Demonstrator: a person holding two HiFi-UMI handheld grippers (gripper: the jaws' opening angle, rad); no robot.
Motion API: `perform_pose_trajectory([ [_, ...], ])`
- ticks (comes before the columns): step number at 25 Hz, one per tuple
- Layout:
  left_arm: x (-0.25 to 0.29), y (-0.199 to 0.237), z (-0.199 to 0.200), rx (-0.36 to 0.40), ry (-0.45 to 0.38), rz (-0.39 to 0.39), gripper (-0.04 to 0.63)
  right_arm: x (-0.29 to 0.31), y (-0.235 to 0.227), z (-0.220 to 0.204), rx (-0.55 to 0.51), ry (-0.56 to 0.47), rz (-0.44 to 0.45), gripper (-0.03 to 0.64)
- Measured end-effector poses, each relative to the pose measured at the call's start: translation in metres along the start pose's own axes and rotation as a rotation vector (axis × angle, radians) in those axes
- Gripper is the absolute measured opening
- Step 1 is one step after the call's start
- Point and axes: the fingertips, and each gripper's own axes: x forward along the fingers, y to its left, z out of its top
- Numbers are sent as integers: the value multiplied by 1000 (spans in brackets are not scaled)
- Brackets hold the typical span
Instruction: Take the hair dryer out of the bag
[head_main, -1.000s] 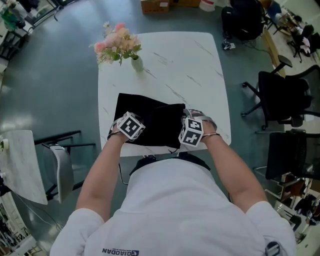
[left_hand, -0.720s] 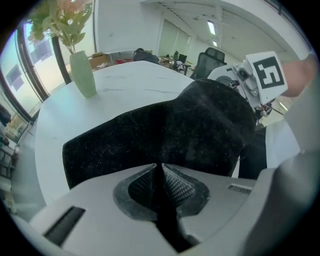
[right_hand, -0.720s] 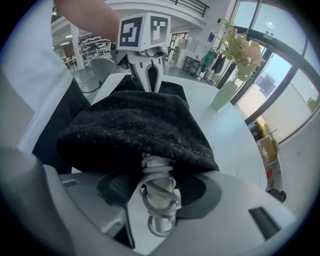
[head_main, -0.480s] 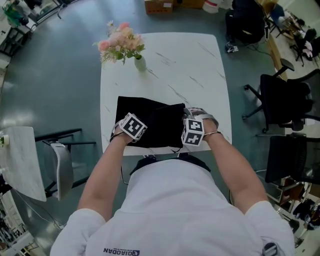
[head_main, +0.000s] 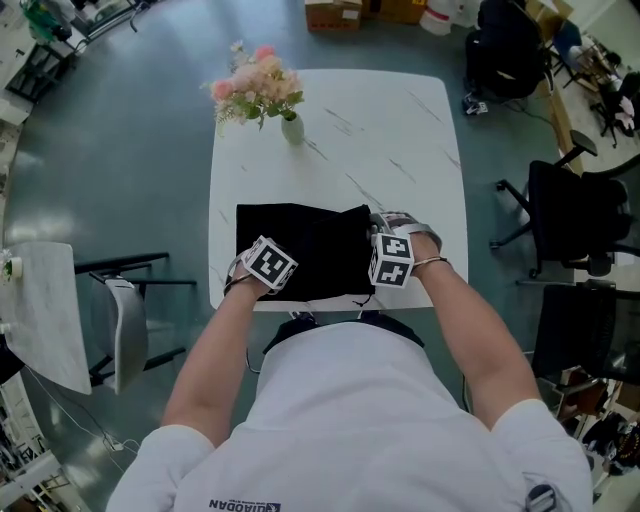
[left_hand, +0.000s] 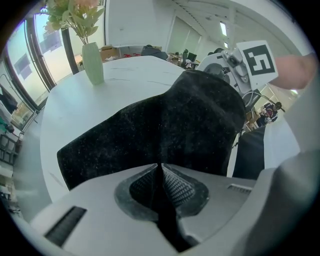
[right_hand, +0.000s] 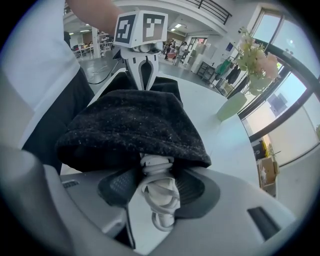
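The right tongs (right_hand: 156, 182) have just been closing and are pinching the white cord (right_hand: 160, 197) poking from the bag (right_hand: 130, 125) at the surface's (right_hand: 222, 142) near edge. The left tongs (left_hand: 160, 172) are clamping its fabric. The hair dryer is probably sitting unseen inside.

The head view looks steeply down from above the person (head_main: 350, 420) onto the whole white table (head_main: 400, 130) and surrounding floor (head_main: 120, 150). The left gripper view sits low at the near left, close over the black bag (left_hand: 165, 125), facing far and right. The right gripper view sits low at the near right, a white cord (right_hand: 157, 192) just under its lens, facing left. All three share bag, tabletop and far vase (head_main: 292, 128)
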Motion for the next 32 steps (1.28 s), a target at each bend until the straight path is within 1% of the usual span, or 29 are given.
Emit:
perform_pose_trajectory([
  [7, -1, 0, 1, 15, 8, 35, 37, -11, 10, -17, 70, -6, 10, 230],
  [10, 2, 0, -1, 4, 20, 34, 37, -17, 13, -29, 114, -11, -8, 230],
  [14, 1, 0, 0, 8, 34, 34, 37, -24, 20, -45, 191, -9, -8, 229],
  [19, -1, 2, -2, 7, 44, 39, 37, -31, 24, -66, 279, -3, -40, 229],
  [23, 1, 0, -2, 7, 27, 36, 37, -37, 29, -82, 353, 2, -68, 229],
  [26, 2, 0, -4, 7, 39, 36, 37, -40, 30, -88, 390, 1, -82, 229],
  [32, 4, 2, -5, 8, 31, 34, 37, -44, 33, -96, 454, 9, -106, 230],
])
